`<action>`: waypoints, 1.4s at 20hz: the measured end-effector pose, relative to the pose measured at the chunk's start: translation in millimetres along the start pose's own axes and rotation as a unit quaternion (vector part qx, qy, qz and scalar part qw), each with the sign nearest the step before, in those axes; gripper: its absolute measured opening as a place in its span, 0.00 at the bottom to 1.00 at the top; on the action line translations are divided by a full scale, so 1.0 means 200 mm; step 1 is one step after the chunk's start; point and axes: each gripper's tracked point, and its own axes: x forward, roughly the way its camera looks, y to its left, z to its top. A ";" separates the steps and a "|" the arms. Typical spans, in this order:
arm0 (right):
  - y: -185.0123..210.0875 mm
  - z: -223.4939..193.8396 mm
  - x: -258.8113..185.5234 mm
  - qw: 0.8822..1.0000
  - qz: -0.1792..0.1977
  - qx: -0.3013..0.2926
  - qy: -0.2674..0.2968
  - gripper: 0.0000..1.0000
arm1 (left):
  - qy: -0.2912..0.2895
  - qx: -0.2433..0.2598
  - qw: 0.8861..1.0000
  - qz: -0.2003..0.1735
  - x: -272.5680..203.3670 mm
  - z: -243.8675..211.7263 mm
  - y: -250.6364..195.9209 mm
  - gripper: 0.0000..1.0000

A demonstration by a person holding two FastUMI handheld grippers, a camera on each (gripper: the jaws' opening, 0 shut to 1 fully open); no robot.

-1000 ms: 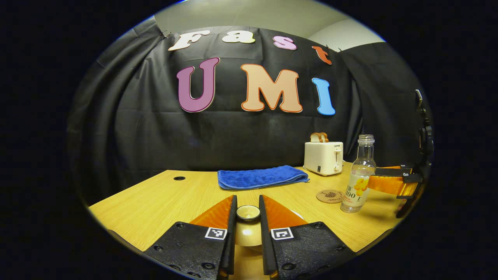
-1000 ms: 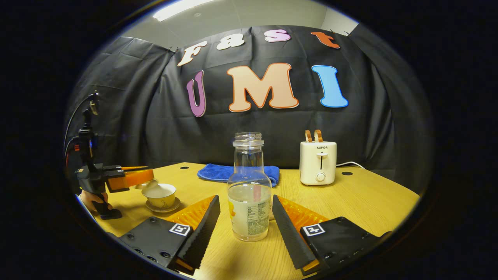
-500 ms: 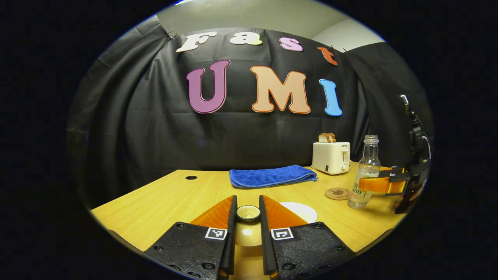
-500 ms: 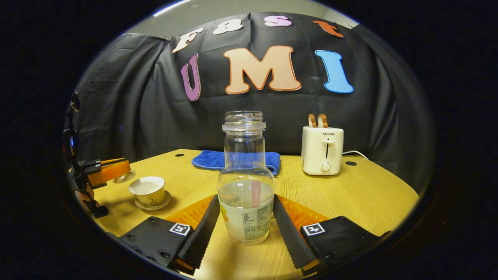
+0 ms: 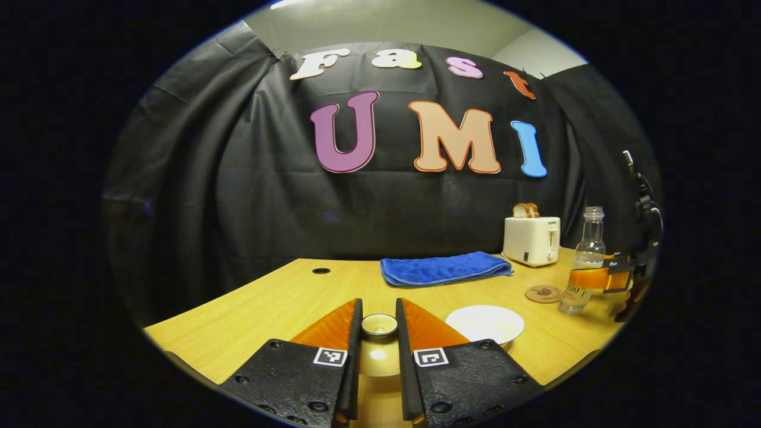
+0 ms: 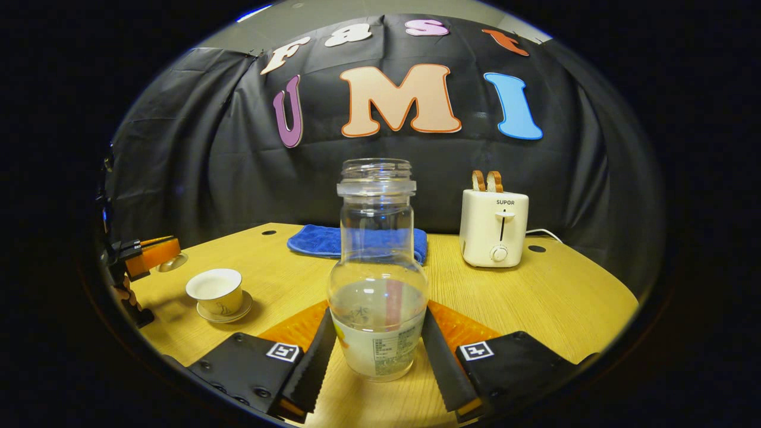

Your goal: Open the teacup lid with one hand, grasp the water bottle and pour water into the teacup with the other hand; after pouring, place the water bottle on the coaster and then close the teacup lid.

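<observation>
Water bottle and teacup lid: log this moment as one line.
stage: bottle grasp | left gripper: shut on teacup lid, held off teacup | right gripper: shut on water bottle, upright | coaster: bare

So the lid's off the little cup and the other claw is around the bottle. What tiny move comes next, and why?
Probably lift the water bottle straight up. The right gripper has both fingers against its lower body, and it seems to stand on the table yet. The teacup sits open off to the side, the left gripper holding the lid away, so nothing blocks pouring.
</observation>
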 end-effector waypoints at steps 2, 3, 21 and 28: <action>0.00 0.00 0.01 1.000 0.006 -0.003 0.001 0.77 | -0.001 0.000 1.000 0.006 0.00 -0.01 0.02 0.26; 0.00 0.00 0.00 1.000 0.006 -0.010 0.007 0.78 | 0.000 0.000 1.000 0.006 0.00 -0.01 0.02 0.26; 0.17 0.20 -0.01 0.928 -0.030 -0.370 0.024 0.78 | 0.000 -0.001 1.000 0.009 -0.01 -0.01 0.03 0.27; 0.27 0.15 0.10 0.877 -0.032 -0.479 0.030 0.77 | 0.000 0.000 1.000 0.012 -0.01 -0.01 0.03 0.26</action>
